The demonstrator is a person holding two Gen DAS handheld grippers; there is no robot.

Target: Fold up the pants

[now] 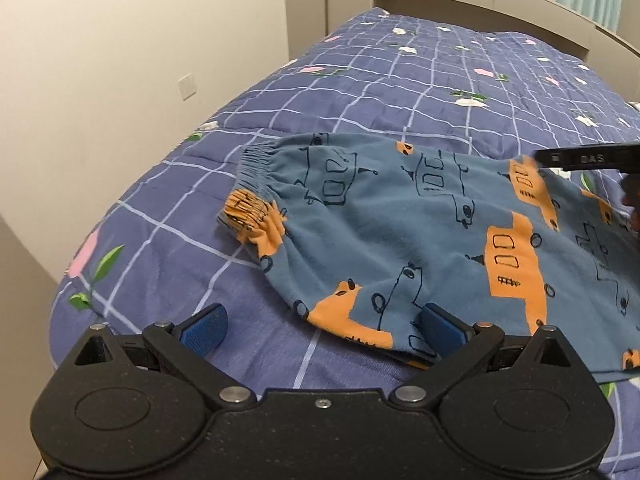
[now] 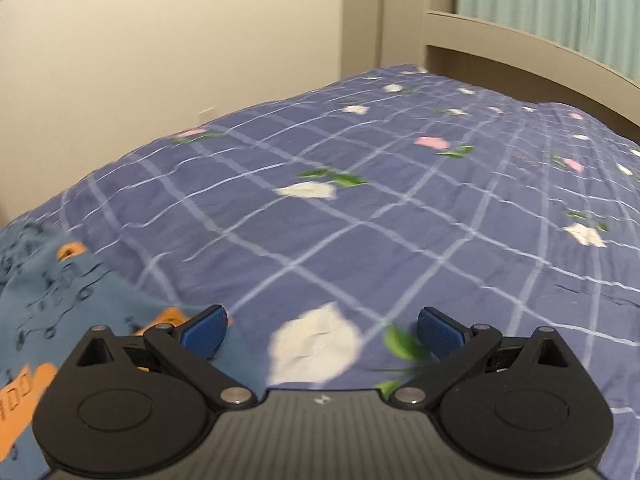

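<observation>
Small blue pants (image 1: pixel 420 232) printed with orange and outlined vehicles lie spread on the bed, their gathered elastic waistband (image 1: pixel 252 192) at the left. My left gripper (image 1: pixel 322 326) is open just at the near edge of the pants, its right pad (image 1: pixel 442 330) against the cloth and its left pad (image 1: pixel 204 330) over bare quilt. The right gripper (image 1: pixel 588 160) shows as a black bar over the far right part of the pants. In the right wrist view the pants (image 2: pixel 60 292) fill the lower left, and my right gripper (image 2: pixel 322 330) is open over the quilt beside them.
The bed carries a purple-blue checked quilt (image 1: pixel 400 80) with white and pink flowers. A beige wall with a socket (image 1: pixel 188 86) runs along the left, close to the bed's edge. A wooden headboard (image 2: pixel 520 56) and green curtain stand at the far end.
</observation>
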